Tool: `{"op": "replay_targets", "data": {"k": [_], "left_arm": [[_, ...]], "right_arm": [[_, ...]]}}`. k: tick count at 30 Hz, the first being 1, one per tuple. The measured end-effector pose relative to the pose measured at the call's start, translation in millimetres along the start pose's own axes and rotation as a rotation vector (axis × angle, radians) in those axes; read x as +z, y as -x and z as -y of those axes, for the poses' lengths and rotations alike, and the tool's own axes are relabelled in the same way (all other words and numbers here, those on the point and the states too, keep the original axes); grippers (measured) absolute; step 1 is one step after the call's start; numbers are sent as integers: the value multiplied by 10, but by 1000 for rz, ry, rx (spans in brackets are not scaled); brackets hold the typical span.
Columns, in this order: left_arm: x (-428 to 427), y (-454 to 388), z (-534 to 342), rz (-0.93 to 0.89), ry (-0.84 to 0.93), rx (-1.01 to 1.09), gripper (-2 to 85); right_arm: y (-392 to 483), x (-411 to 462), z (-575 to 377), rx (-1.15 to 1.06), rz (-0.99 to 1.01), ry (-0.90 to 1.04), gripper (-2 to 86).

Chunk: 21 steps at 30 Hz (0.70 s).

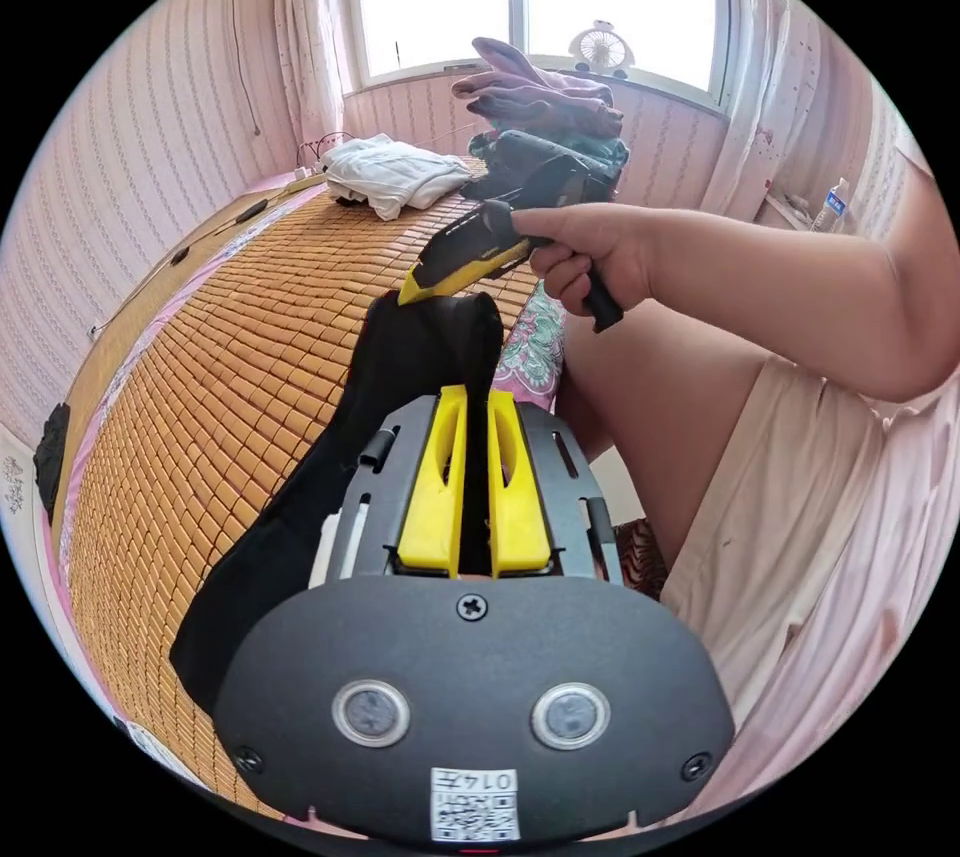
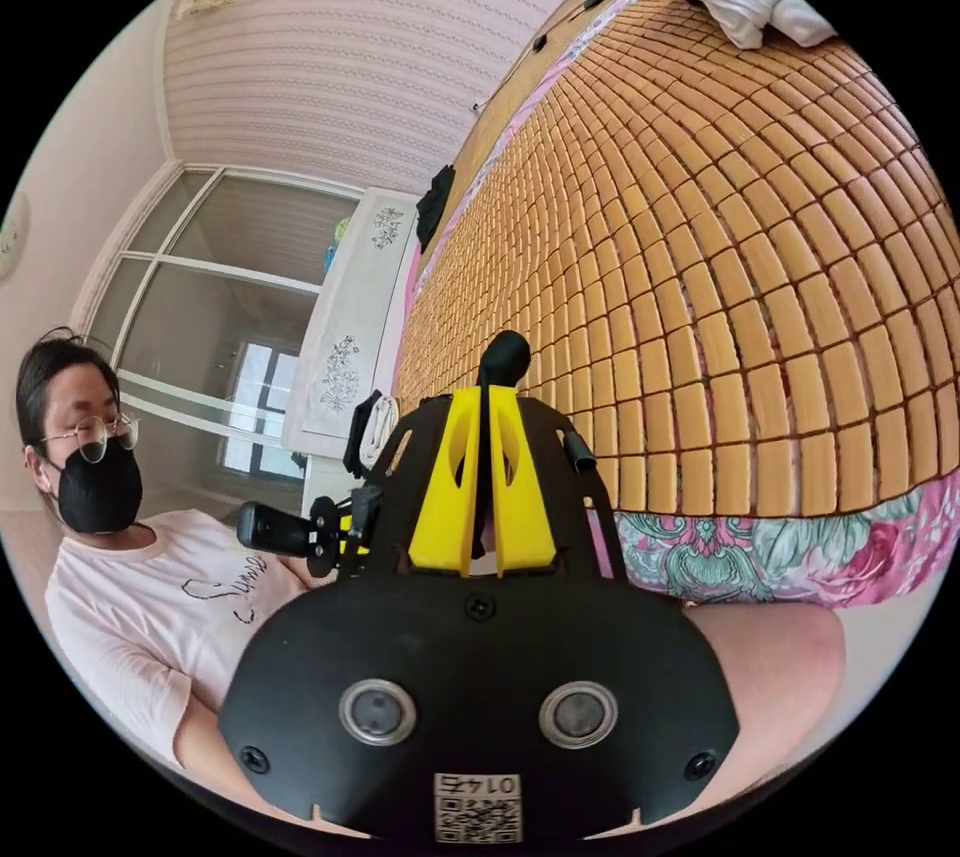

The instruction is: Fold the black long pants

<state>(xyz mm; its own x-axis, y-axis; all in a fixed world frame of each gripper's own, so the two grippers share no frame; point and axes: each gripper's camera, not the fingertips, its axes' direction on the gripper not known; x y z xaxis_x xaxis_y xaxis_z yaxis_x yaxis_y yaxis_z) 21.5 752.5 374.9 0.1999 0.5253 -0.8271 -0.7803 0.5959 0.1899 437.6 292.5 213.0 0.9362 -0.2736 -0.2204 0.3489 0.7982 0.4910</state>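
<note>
Left gripper (image 1: 476, 417) has both yellow jaws closed on an edge of the black long pants (image 1: 330, 487), the cloth trailing away from its fingertips over the bamboo mat (image 1: 200, 377). Right gripper (image 2: 485, 417) also pinches black cloth, a small bunch poking past its tips. No fold visible yet; looks like the start, with all folding left.

Matt black cloth pants (image 1: 300, 507) lie on glossy bamboo-tile mat (image 1: 200, 377).

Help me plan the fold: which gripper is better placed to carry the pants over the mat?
Probably the left gripper: its jaws pinch the black pants trailing on the bamboo mat; the right gripper grips a small bunch.
</note>
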Motion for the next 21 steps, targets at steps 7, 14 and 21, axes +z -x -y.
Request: {"op": "replay_targets", "data": {"k": [7, 14, 21], "left_arm": [[-155, 85, 364, -50, -257, 58, 36], [-476, 773, -36, -154, -285, -250, 41], [-637, 1452, -1007, -145, 11, -607, 63]], "right_arm": [[317, -968, -186, -138, 65, -243, 7], [1002, 131, 187, -353, 98, 66, 14], [994, 1263, 17, -348, -138, 308, 25]]}}
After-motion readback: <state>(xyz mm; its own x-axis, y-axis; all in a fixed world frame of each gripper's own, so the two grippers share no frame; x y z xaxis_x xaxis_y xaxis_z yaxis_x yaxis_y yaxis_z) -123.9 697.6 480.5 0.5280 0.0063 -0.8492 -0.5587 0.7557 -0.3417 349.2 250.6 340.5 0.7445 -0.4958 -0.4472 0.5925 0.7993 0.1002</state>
